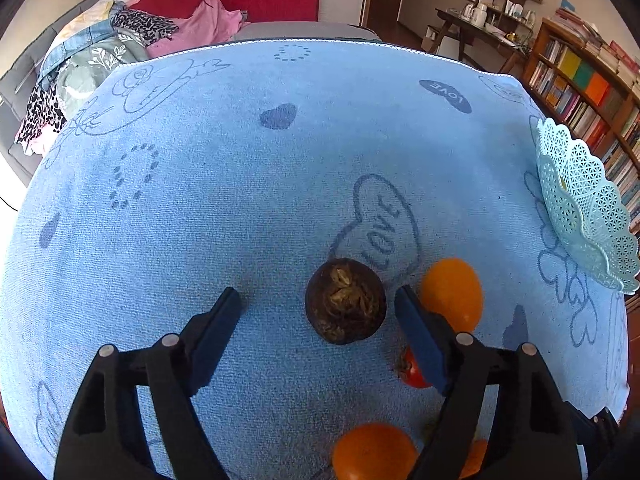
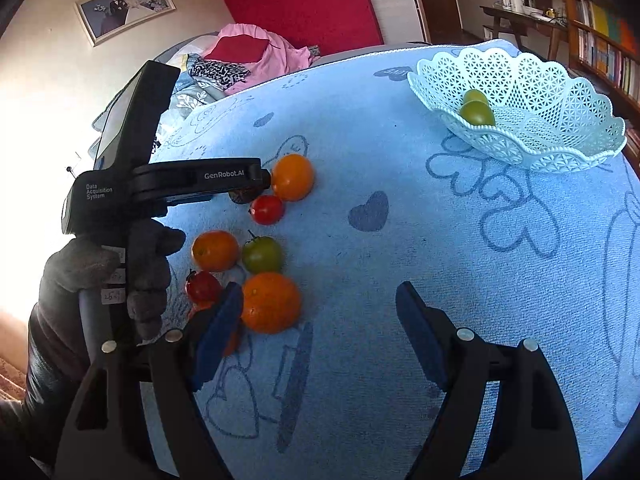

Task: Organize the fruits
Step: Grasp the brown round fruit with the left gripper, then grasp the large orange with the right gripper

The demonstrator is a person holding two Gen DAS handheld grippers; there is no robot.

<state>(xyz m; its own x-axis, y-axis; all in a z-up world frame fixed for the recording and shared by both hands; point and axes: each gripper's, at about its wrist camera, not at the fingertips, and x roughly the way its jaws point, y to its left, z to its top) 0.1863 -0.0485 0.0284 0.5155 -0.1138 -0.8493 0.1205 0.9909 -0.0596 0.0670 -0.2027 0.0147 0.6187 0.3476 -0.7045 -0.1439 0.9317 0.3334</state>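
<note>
- Left claw [image 1: 320, 300]: spread wide, holding nothing, low over the blue towel [image 1: 240, 160] covering the desk.
- Dark brown fruit [image 1: 345, 301] between the two blue pads, nearer the right one; narrow gap on that side, wide gap on the other, no contact visible.
- Orange fruit [image 1: 454, 294] just outside the right pad [image 1: 418, 336], partly hidden behind it; contact impossible to judge.
- Small red tomato [image 1: 412, 370] tucked against the same pad, lower down.
- Another orange fruit [image 1: 374, 452] near the bottom edge, between the claw's arms.
- Right claw [image 2: 320, 304]: also wide open and empty, hovering above the towel.
- Its left pad [image 2: 220, 328] in front of a large orange fruit [image 2: 272, 302] and a red tomato [image 2: 202, 286]; touching or not, cannot tell.
- Green tomato [image 2: 262, 254] and one more orange fruit [image 2: 214, 250] just beyond, close together.
- Farther back, a second red tomato [image 2: 267, 209] touching an orange fruit [image 2: 292, 177], right beside the tip of the left claw as seen from the right wrist camera, gripped by a gray-gloved hand [image 2: 120, 280].
- Pale lattice basket [image 2: 560, 140] on the far right of the towel, well apart from the cluster, with two green fruits [image 2: 476, 110] inside.
</note>
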